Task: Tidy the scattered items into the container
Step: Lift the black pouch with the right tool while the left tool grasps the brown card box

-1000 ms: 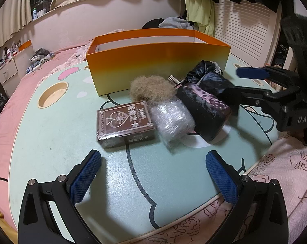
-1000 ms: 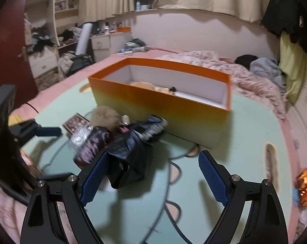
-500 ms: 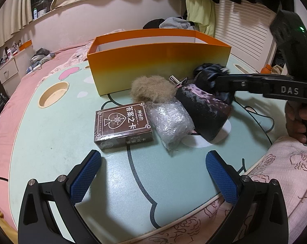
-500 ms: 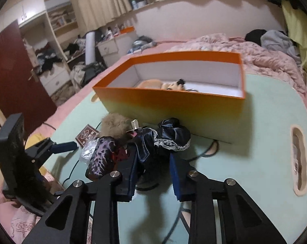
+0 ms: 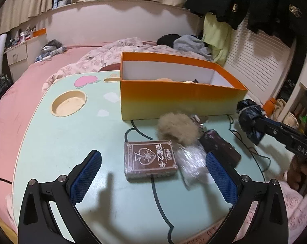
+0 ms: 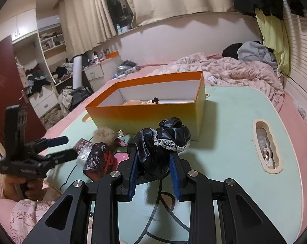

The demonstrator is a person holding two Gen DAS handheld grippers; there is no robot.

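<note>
The orange box (image 5: pixel 173 99) stands open on the mint-green table (image 5: pixel 72 142), with a beige plush (image 6: pixel 133 102) inside. My right gripper (image 6: pixel 153 162) is shut on a black satin cloth with lace trim (image 6: pixel 169 136), held above the table just in front of the box (image 6: pixel 145 116). My left gripper (image 5: pixel 153 174) hangs open over a brown card box (image 5: pixel 150 159). Beside that lie a tan fur ball (image 5: pixel 176 130), a clear plastic bundle (image 5: pixel 192 160) and a dark patterned pouch (image 5: pixel 220 148). In the left wrist view the cloth (image 5: pixel 250 113) hangs at the right.
A round cup recess (image 5: pixel 69 103) is sunk in the table's left part, and a long slot (image 6: pixel 267 146) with small items in its right part. A thin dark cable runs on the table near the pouch. Pink bedding surrounds the table. A hand (image 6: pixel 21 187) holds the left gripper.
My right gripper closed on the black cloth and lifted it off the pile. My left gripper rose and shifted, so the box interior now shows.
</note>
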